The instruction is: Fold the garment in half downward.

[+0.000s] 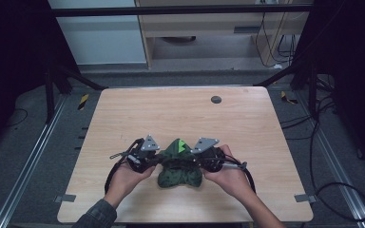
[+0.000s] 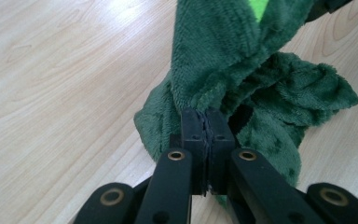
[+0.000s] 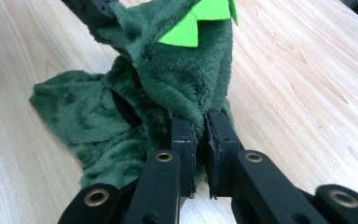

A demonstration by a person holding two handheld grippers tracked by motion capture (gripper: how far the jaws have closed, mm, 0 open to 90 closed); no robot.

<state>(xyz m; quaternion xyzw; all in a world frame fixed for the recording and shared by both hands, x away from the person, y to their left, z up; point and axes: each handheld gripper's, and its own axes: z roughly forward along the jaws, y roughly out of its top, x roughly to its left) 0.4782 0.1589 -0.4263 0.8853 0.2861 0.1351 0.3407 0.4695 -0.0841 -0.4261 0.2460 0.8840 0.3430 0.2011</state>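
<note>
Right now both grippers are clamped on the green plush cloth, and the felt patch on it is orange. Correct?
Not quite. The felt patch is bright green, not orange; the right gripper view shows it plainly. The rest holds: the left gripper and the right gripper are both clamped on the green plush cloth, which sits on the table.

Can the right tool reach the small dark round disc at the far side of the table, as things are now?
Probably not at once: the right tool is shut on the green plush cloth, near the front. The bare table toward the disc looks free once it lets go.
</note>
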